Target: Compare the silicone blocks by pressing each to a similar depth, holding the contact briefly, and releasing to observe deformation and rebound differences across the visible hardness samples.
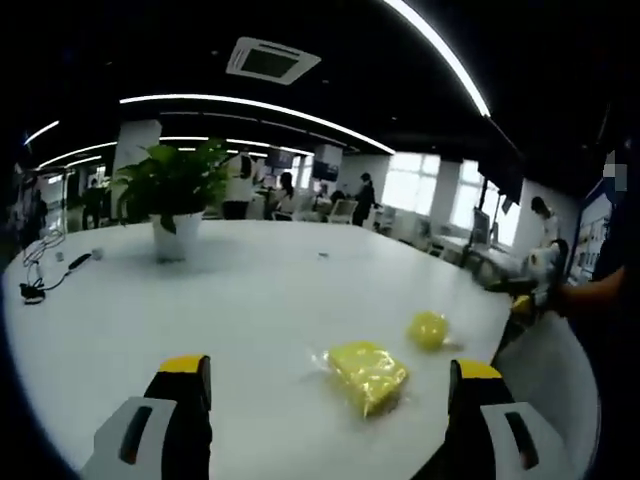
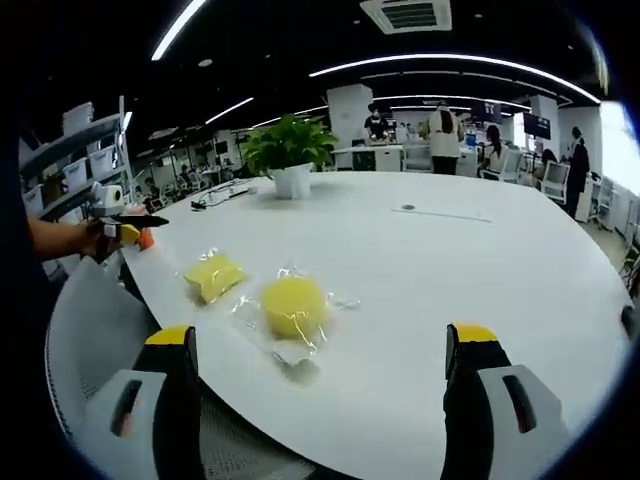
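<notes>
So I've got both grippers up over the white table (image 1: pixel 250 300), nothing held in either. My left gripper (image 1: pixel 330 385) has its jaws spread wide, and the square yellow block (image 1: pixel 367 375) in its clear wrap sits on the table between them, a bit toward the right jaw. The round yellow block (image 1: pixel 428 329) is just beyond it. My right gripper (image 2: pixel 318 350) is wide apart too, round block (image 2: pixel 292 305) ahead, square one (image 2: pixel 213 275) to its left. Potted plant (image 2: pixel 288 155) farther back.

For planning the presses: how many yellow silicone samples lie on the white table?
2. A flat rectangular block in clear wrap, and a round sample, also wrapped, apart beside it near the table edge. The right gripper view shows the same pair. None seems hidden.
</notes>
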